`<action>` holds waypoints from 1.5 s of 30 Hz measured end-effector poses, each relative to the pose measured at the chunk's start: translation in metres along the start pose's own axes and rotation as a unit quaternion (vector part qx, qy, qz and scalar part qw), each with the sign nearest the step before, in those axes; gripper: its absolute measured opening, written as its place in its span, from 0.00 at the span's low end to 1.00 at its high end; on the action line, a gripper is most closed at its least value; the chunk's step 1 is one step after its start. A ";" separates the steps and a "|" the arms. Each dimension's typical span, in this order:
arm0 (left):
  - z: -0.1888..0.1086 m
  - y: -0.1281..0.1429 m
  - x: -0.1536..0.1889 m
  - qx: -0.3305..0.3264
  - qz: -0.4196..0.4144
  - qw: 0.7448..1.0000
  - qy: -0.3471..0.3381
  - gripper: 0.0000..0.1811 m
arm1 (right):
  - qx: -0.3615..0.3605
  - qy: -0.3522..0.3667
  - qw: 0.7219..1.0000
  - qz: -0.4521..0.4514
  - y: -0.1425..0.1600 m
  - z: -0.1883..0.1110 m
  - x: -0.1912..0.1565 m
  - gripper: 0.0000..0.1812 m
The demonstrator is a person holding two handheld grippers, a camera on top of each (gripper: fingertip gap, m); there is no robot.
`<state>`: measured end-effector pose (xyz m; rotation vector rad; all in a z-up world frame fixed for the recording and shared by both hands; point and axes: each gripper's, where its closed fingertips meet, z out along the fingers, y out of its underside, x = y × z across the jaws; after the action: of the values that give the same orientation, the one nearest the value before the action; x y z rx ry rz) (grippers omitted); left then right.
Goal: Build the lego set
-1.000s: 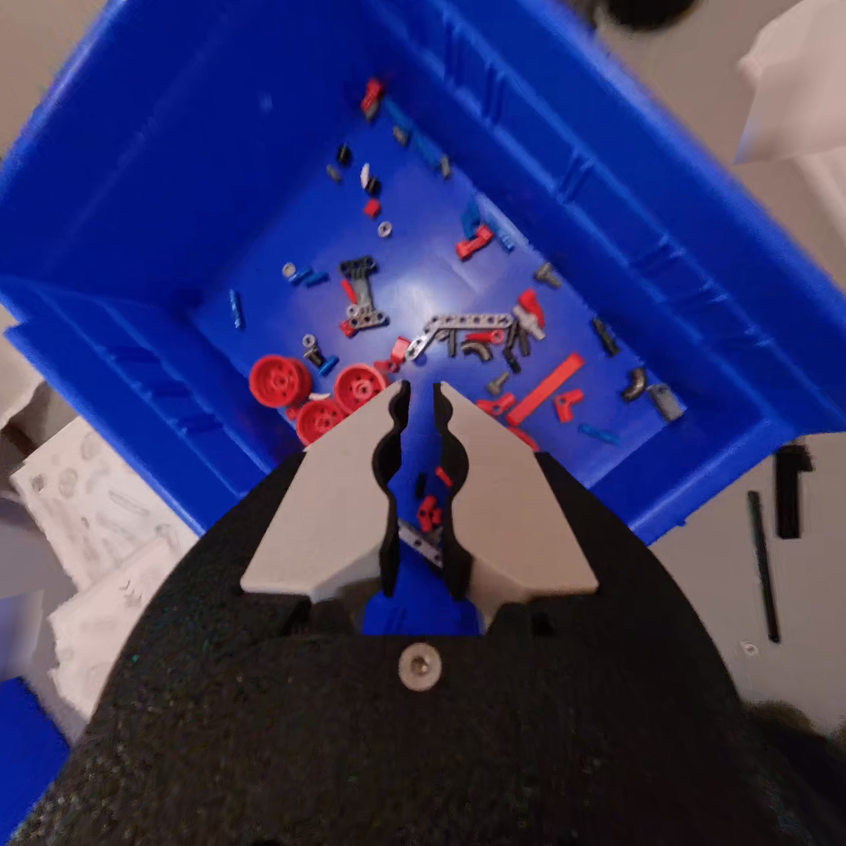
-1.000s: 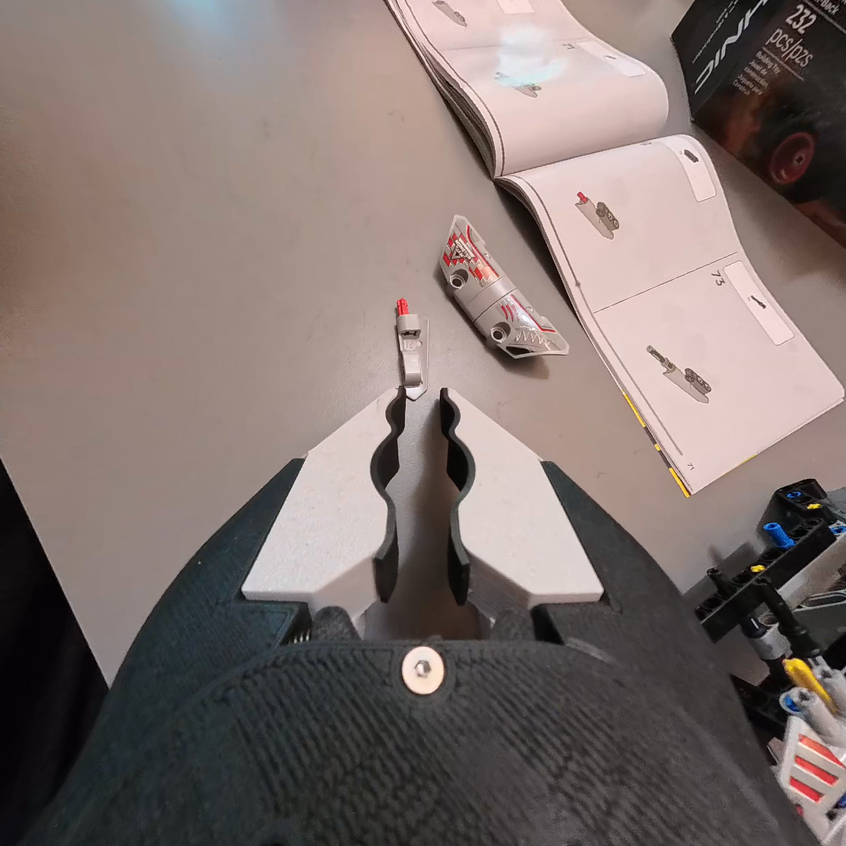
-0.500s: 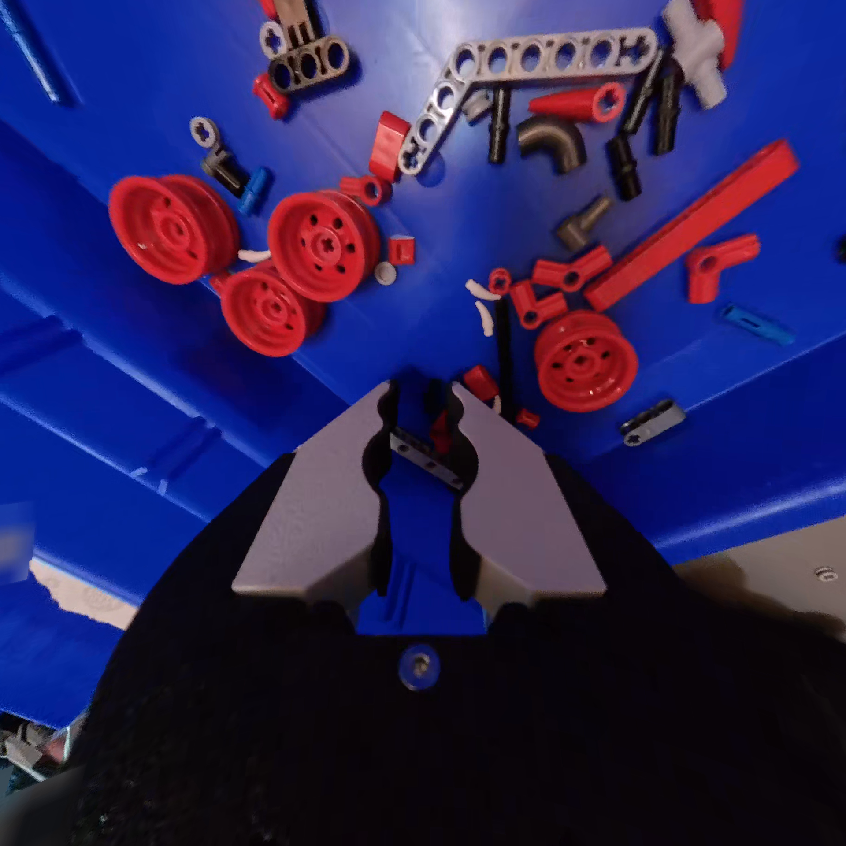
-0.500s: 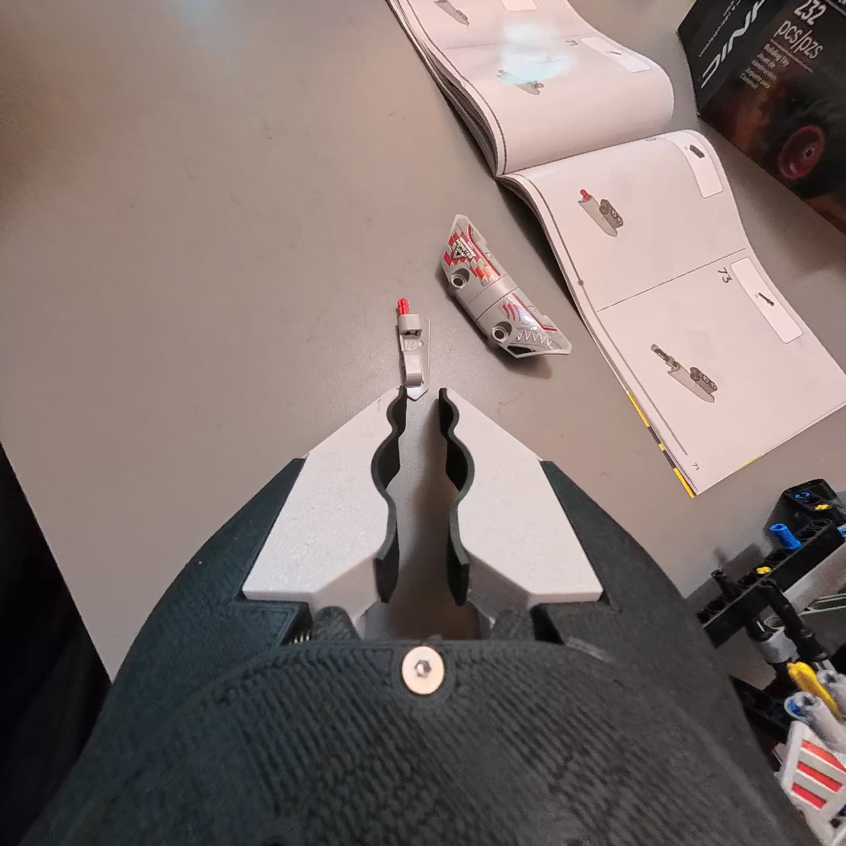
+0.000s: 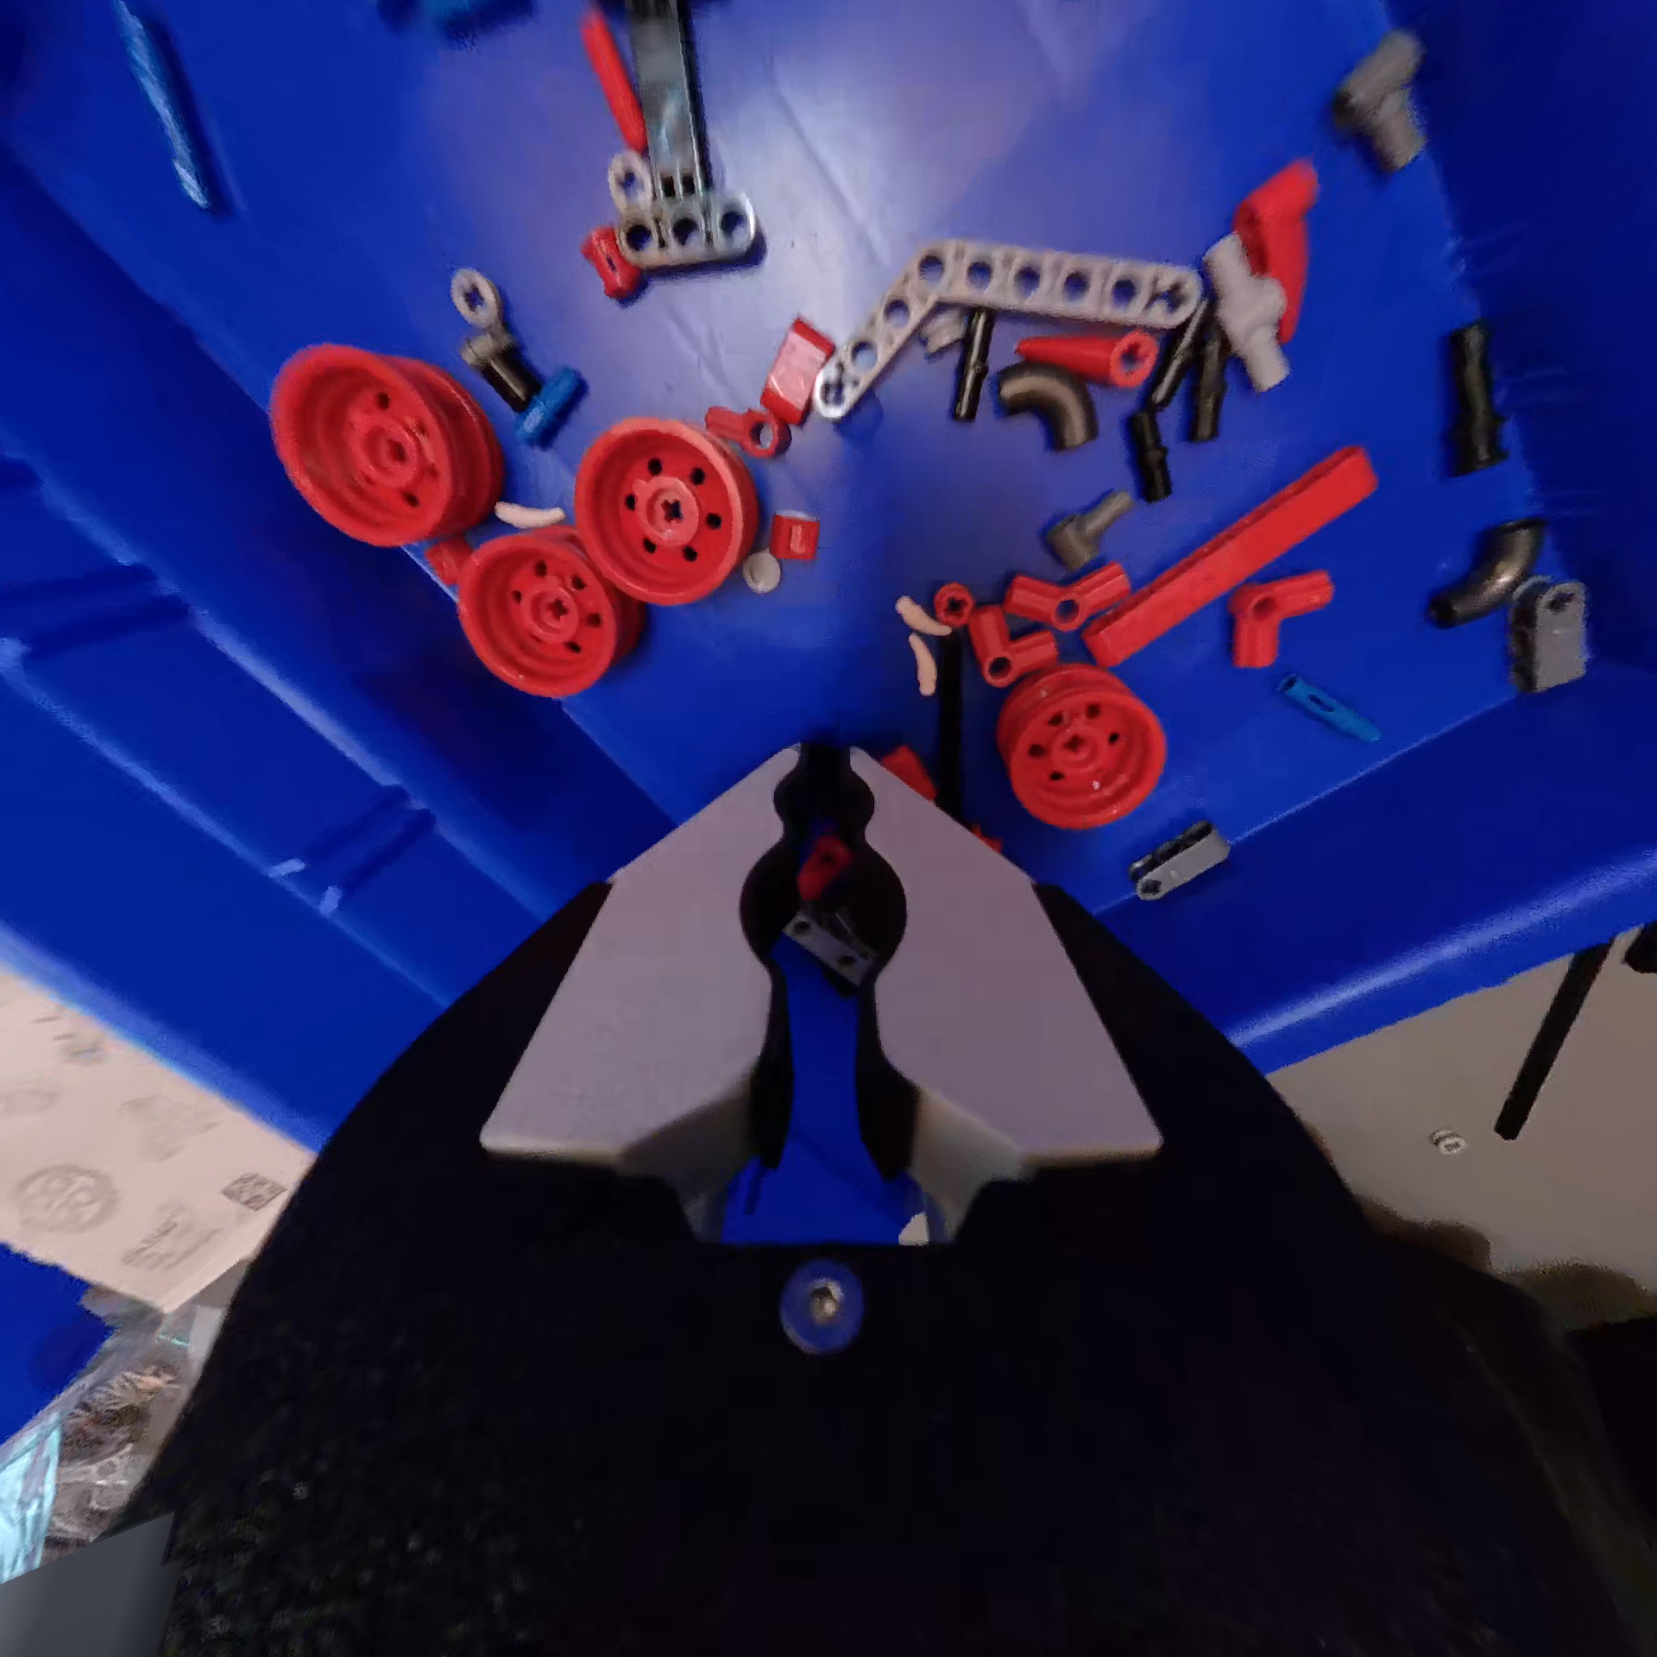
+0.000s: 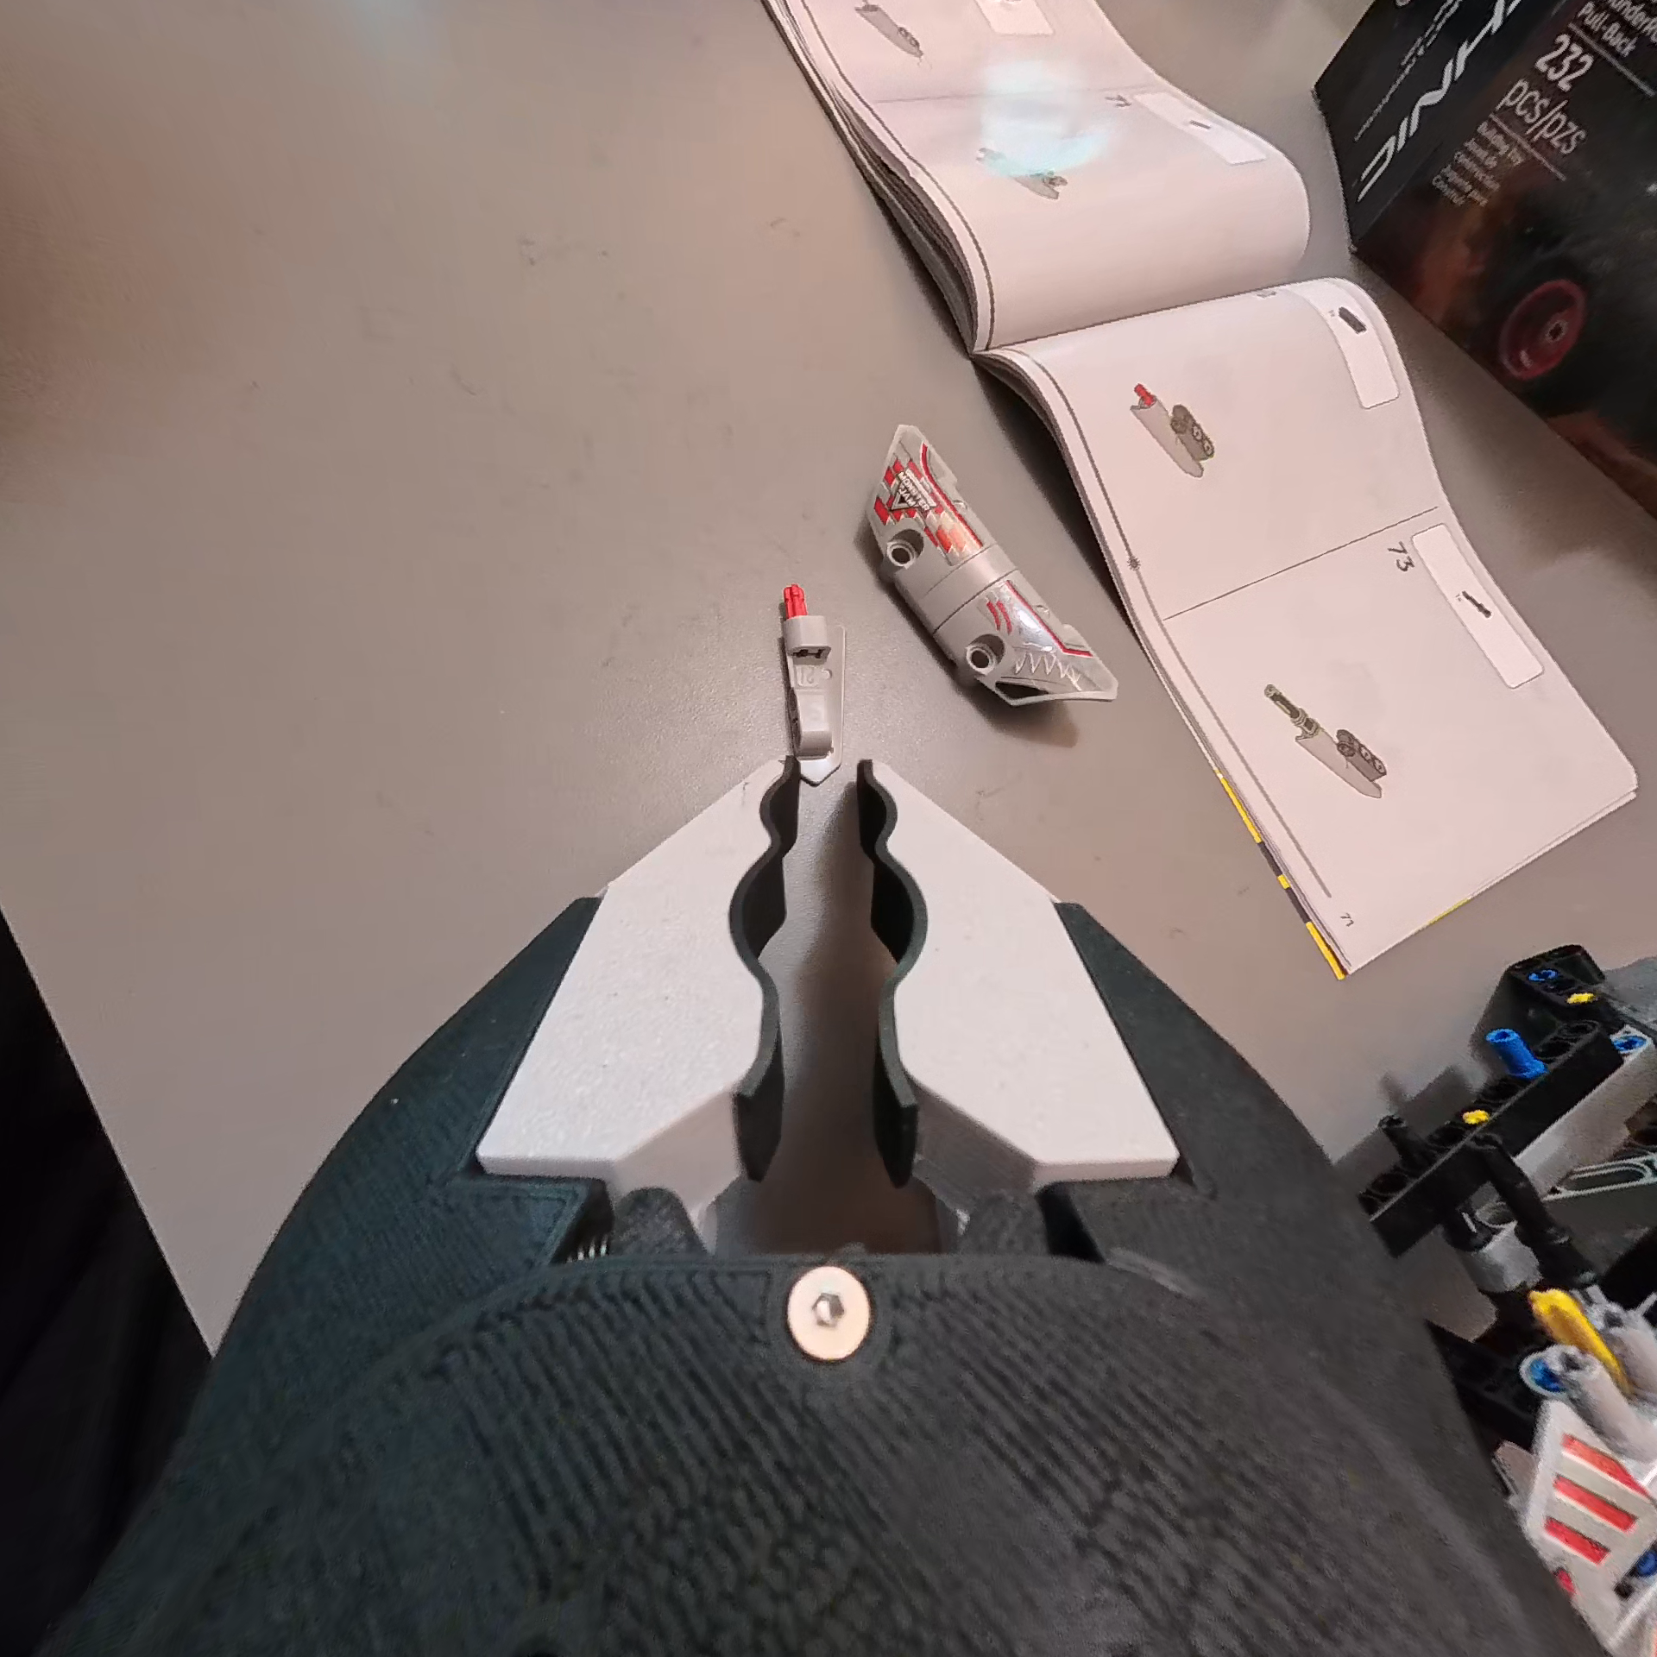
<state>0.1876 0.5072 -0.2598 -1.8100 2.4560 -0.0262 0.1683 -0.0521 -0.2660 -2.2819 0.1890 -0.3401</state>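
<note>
My left gripper point(image 5: 823, 762) is down inside the blue bin point(image 5: 269, 852), over its near corner. Its tips are closed on a small black piece point(image 5: 821, 773). A small red piece point(image 5: 821, 868) and a dark grey beam point(image 5: 829, 941) show in the gap behind the tips. Red wheels point(image 5: 665, 511), a bent grey beam point(image 5: 1004, 291) and a long red beam point(image 5: 1228, 569) lie on the bin floor. My right gripper point(image 6: 825, 776) is open and empty over the grey table. A small grey piece with a red pin point(image 6: 811, 681) lies just ahead, its near end between the tips.
A printed grey panel point(image 6: 977, 583) lies right of the small piece. The open instruction booklet point(image 6: 1345, 583) and the set's black box point(image 6: 1524, 179) are at the far right. The partly built model point(image 6: 1524, 1121) stands at the lower right. A black axle point(image 5: 1551, 1031) lies outside the bin.
My left gripper dropped deep into the bin toward its near corner, and its jaws closed at the tips. The right gripper has barely moved.
</note>
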 end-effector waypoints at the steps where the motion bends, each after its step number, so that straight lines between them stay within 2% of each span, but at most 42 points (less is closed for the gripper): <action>1: -0.008 -0.006 0.002 0.017 0.005 1.000 -0.010 0.01 | 0.000 0.002 1.000 -0.003 0.000 0.000 0.000 0.06; 3: -0.036 -0.029 0.017 0.090 0.036 0.995 -0.021 0.00 | 0.000 0.004 1.000 -0.005 0.000 0.000 0.000 0.06; 5: -0.078 -0.061 0.061 0.200 0.103 0.974 0.006 0.01 | 0.000 0.001 1.000 0.000 0.000 0.000 0.000 0.06; 7: -0.117 -0.087 0.140 0.300 0.217 0.926 0.074 0.01 | -0.001 -0.002 1.000 0.006 0.000 0.000 0.001 0.06; 9: -0.131 -0.107 0.231 0.354 0.300 0.874 0.143 0.00 | -0.001 -0.005 1.000 0.010 0.000 0.000 0.001 0.06; 11: -0.113 -0.121 0.317 0.360 0.349 0.841 0.204 0.00 | -0.001 -0.010 1.000 0.013 0.000 0.000 0.000 0.06; 13: -0.078 -0.124 0.379 0.336 0.381 0.829 0.237 0.00 | -0.002 -0.016 1.000 0.021 0.001 0.000 0.001 0.06; 17: -0.029 -0.130 0.424 0.310 0.410 0.830 0.218 0.00 | -0.002 -0.020 0.999 0.028 0.001 0.000 0.001 0.06; 20: -0.019 -0.130 0.439 0.309 0.400 0.828 0.243 0.01 | -0.001 -0.012 1.000 0.014 0.000 0.000 0.000 0.05; 22: -0.016 -0.128 0.437 0.300 0.404 0.828 0.247 0.08 | -0.001 -0.010 1.000 0.010 0.000 0.000 0.000 0.05; 24: -0.024 -0.129 0.433 0.309 0.398 0.824 0.261 0.08 | -0.001 -0.009 1.000 0.009 0.000 0.000 0.000 0.05; 26: -0.044 -0.134 0.418 0.325 0.375 0.827 0.263 0.08 | -0.001 -0.004 1.000 0.004 0.000 0.000 0.000 0.05; 28: -0.077 -0.147 0.385 0.373 0.347 0.828 0.235 0.07 | 0.000 0.002 1.000 -0.004 0.000 0.000 0.000 0.05; 30: -0.110 -0.158 0.331 0.418 0.310 0.836 0.174 0.06 | 0.000 0.003 1.000 -0.007 0.000 0.000 -0.001 0.04; 32: -0.135 -0.162 0.256 0.445 0.253 0.855 0.087 0.06 | -0.001 0.000 1.000 -0.003 0.000 0.000 -0.001 0.04; 34: -0.147 -0.155 0.173 0.453 0.179 0.873 0.014 0.02 | -0.001 -0.003 1.000 0.003 0.000 0.000 0.000 0.04; 36: -0.124 -0.130 0.101 0.387 0.105 0.916 -0.011 0.02 | -0.001 -0.006 1.000 0.007 0.000 0.000 0.000 0.05; 38: -0.086 -0.097 0.054 0.287 0.050 0.957 0.002 0.01 | -0.001 -0.008 1.000 0.009 0.000 0.000 0.000 0.05; 39: -0.069 -0.084 0.038 0.248 0.030 0.968 0.006 0.01 | -0.001 -0.010 1.000 0.011 0.000 0.000 0.000 0.05; 41: -0.045 -0.069 0.029 0.206 0.028 0.977 0.039 0.01 | -0.002 -0.014 1.000 0.016 0.000 0.000 0.000 0.05; 45: -0.023 -0.067 0.052 0.173 0.082 0.975 0.110 0.01 | -0.003 -0.020 0.999 0.030 0.001 0.001 0.001 0.06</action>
<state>0.2344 0.4371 -0.2356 -1.5256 2.5329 -0.6331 0.1693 -0.0523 -0.2666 -2.2813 0.2361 -0.2627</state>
